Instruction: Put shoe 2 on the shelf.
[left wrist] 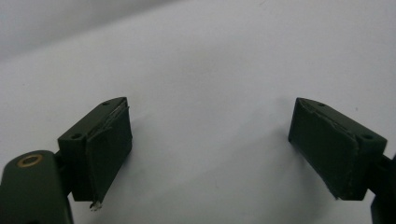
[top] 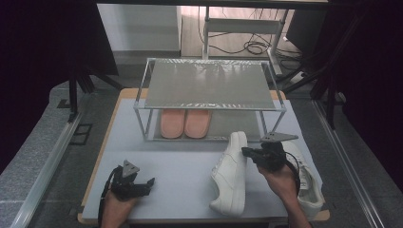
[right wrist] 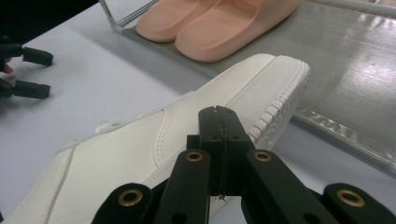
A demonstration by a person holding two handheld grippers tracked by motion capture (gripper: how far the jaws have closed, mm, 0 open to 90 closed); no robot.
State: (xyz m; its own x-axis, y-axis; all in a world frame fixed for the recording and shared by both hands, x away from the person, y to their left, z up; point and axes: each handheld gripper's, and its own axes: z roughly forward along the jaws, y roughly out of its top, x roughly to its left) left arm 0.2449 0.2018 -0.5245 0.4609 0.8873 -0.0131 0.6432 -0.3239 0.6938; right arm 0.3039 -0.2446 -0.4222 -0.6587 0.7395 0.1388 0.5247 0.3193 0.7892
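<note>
Beside the toe of a white sneaker (top: 231, 173), the right gripper (top: 247, 152) had its 2 jaws pressed flat together with nothing between them; in the right gripper view the closed tips (right wrist: 218, 122) sat just in front of the shoe's side wall, and whether they touched it could not be told. That sneaker (right wrist: 154, 149) lay on the table (top: 180, 166) right of centre, toe toward the rack (top: 209, 85), its upper smooth white with stitched seams and a ribbed rubber sole edge around the toe. A second white sneaker (top: 308, 183) lay just to the right of the hand (top: 280, 183), partly behind it, its heel near the table's front right corner. No brand mark or writing could be read on either shoe.

At the front left, the left gripper (top: 142, 183) rested over bare table, its jaws standing wide apart and empty, the pads (left wrist: 109, 149) over plain white surface.

Farther out, a 2-tier metal rack stood at the back of the table, with 1 pair of pink slippers (top: 185, 122) on its lower shelf toward the left. The lower shelf to the right of the slippers lay bare, as did the top shelf and the table between the 2 grippers.
</note>
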